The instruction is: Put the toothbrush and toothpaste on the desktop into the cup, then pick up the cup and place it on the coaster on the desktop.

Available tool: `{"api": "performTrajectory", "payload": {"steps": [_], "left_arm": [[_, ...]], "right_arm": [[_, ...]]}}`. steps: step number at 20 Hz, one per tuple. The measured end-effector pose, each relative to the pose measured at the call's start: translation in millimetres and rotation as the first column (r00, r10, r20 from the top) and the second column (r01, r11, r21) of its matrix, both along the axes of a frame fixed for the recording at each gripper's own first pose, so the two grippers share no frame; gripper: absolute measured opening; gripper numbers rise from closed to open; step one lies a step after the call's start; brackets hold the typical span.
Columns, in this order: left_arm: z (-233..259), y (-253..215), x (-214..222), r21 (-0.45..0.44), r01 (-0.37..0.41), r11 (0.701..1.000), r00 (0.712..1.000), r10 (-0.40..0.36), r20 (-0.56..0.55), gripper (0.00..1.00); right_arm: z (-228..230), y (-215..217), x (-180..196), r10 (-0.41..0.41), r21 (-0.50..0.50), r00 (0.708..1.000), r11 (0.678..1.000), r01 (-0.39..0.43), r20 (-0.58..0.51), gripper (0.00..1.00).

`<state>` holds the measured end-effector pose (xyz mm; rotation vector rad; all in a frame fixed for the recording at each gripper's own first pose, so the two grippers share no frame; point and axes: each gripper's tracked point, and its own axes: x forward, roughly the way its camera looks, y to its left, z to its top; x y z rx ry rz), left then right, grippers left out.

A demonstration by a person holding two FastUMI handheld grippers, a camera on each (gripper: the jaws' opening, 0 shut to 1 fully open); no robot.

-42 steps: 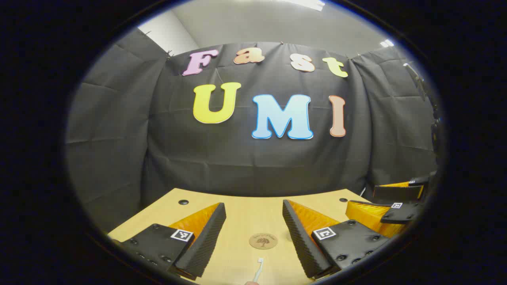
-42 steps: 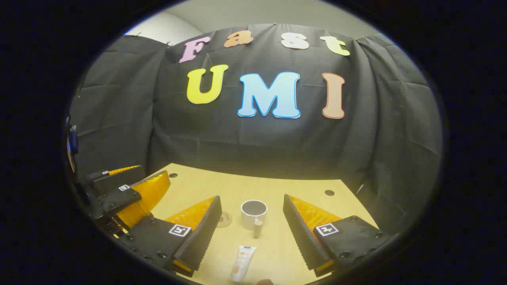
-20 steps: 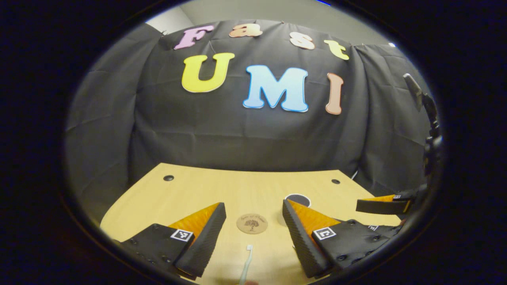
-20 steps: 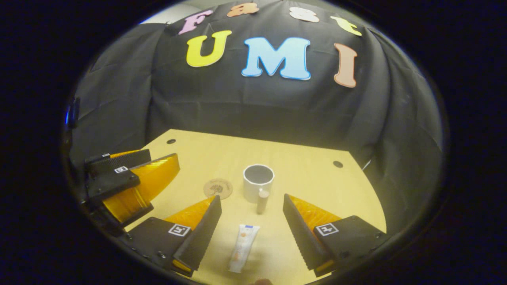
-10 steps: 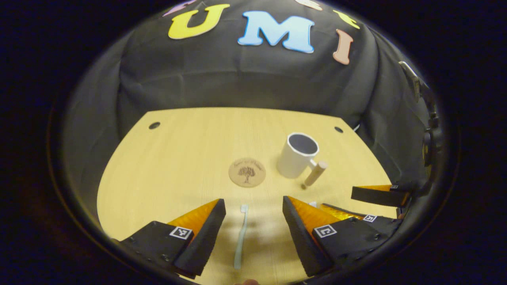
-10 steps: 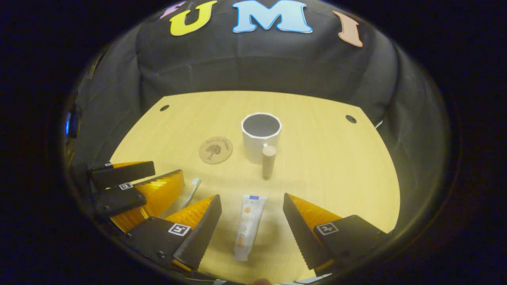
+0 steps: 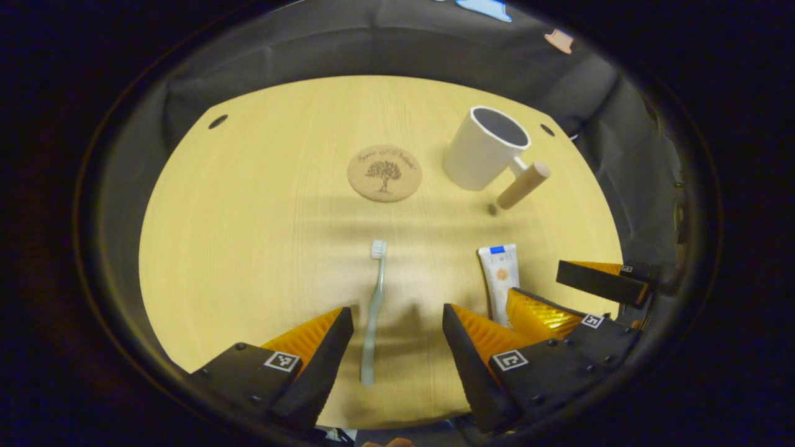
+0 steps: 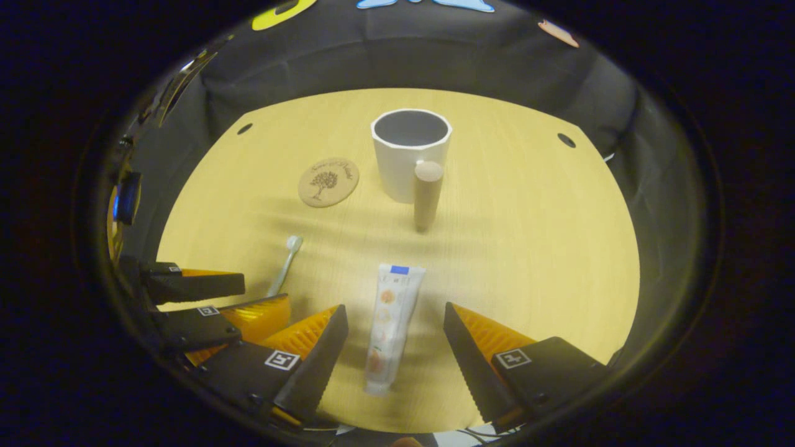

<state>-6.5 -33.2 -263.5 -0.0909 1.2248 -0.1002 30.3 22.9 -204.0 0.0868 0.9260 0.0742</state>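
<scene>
Both tools, jaws apart, have dipped over the surface: left tool point(image 7: 397, 326) straddling the toothbrush point(image 7: 372, 310), right tool point(image 8: 394, 338) the toothpaste tube point(image 8: 391, 323), grasps imminent.

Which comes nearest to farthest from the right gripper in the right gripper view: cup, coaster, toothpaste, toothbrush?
From the right gripper:
1. toothpaste, lying between its open fingers.
2. toothbrush, off to the left, by the left gripper.
3. coaster, farther back on the left.
4. cup, at the back centre; coaster and cup are close to call.
</scene>
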Motion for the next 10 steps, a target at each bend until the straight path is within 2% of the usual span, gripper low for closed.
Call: {"api": "performTrajectory", "payload": {"steps": [4, 9, 10], "left_arm": [[-18.0, 2.9, -9.3, -0.003, -0.021, 1.000, 0.994, 0.021, -0.108, 0.96], [-39.3, 8.5, -11.4, 0.010, -0.011, 1.000, 0.978, 0.013, -0.208, 0.99], [-41.6, 12.2, -11.4, 0.030, -0.005, 1.000, 0.975, 0.012, -0.221, 0.96]], "right_arm": [[-14.1, 2.4, -0.9, 0.003, 0.007, 0.997, 1.000, -0.003, -0.083, 0.98], [-30.2, 10.4, 1.2, 0.011, 0.021, 0.988, 1.000, -0.008, -0.152, 0.98], [-31.6, 9.9, 3.0, 0.010, 0.022, 0.987, 1.000, -0.007, -0.159, 0.98]]}}
